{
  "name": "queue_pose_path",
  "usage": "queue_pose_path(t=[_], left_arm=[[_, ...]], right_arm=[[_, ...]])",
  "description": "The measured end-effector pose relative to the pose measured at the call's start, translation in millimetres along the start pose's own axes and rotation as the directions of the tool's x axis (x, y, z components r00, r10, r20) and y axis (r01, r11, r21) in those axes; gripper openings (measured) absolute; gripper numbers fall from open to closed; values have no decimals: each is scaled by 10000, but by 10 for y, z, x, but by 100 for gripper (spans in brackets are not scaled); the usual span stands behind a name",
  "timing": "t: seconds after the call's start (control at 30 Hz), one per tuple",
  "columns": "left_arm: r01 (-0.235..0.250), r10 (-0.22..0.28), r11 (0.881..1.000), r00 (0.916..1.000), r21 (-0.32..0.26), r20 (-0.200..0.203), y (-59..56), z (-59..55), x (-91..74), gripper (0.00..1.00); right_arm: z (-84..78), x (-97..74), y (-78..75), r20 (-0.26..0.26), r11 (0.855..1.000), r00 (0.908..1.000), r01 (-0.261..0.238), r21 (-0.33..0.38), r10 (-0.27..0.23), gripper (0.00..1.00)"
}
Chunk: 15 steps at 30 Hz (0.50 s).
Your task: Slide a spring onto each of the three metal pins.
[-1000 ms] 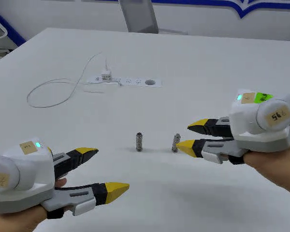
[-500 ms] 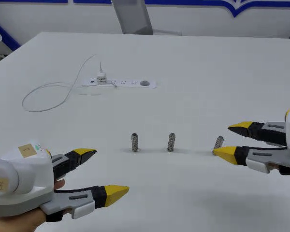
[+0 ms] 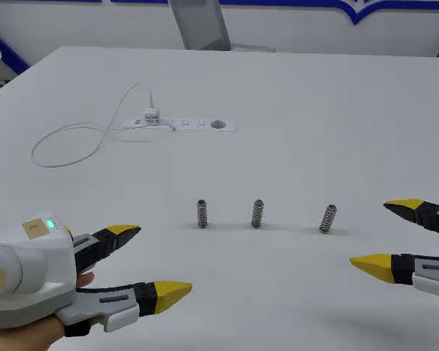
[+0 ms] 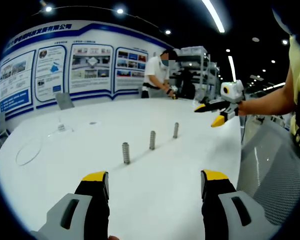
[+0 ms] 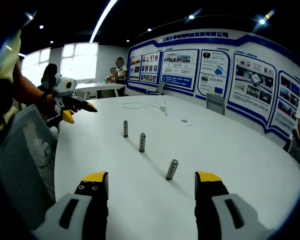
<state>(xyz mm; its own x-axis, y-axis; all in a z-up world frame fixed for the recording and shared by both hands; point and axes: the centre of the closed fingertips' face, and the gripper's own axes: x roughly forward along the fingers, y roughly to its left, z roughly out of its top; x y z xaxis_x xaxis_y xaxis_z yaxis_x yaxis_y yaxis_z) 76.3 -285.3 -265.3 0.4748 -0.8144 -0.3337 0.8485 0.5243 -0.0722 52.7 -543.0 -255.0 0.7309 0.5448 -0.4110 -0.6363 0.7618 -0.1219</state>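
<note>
White table top (image 3: 293, 102), head view: three grey metal coil springs (image 3: 257, 213) stand in a row at centre, apart from the yellow-tipped left gripper (image 3: 161, 260) and right gripper (image 3: 371, 232). Left gripper view: jaws apart, springs ahead. Right gripper view: jaws apart, springs ahead

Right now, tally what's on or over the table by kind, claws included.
Springs: 3
Power strip: 1
Charger with cable: 1
Claws: 2, left claw, right claw
Total: 7

My fingers (image 3: 172, 292): yellow tips, black behind, grey bases. Springs (image 3: 257, 213) silver-grey. Tabletop (image 3: 314, 131) plain white. Power strip (image 3: 197, 125) white.
</note>
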Motion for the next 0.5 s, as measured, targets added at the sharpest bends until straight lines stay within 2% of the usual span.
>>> queue_pose_path(t=[0.27,0.5], left_arm=[[-79,79,9999,10000,-74,-32,24,-29,-1,77],[-78,77,9999,10000,-108,-54,20,-38,7,77]], right_arm=[[-90,-20,30,108,9994,9999,-10,334,6,78],[-107,-18,42,145,9987,9999,86,500,-94,79]])
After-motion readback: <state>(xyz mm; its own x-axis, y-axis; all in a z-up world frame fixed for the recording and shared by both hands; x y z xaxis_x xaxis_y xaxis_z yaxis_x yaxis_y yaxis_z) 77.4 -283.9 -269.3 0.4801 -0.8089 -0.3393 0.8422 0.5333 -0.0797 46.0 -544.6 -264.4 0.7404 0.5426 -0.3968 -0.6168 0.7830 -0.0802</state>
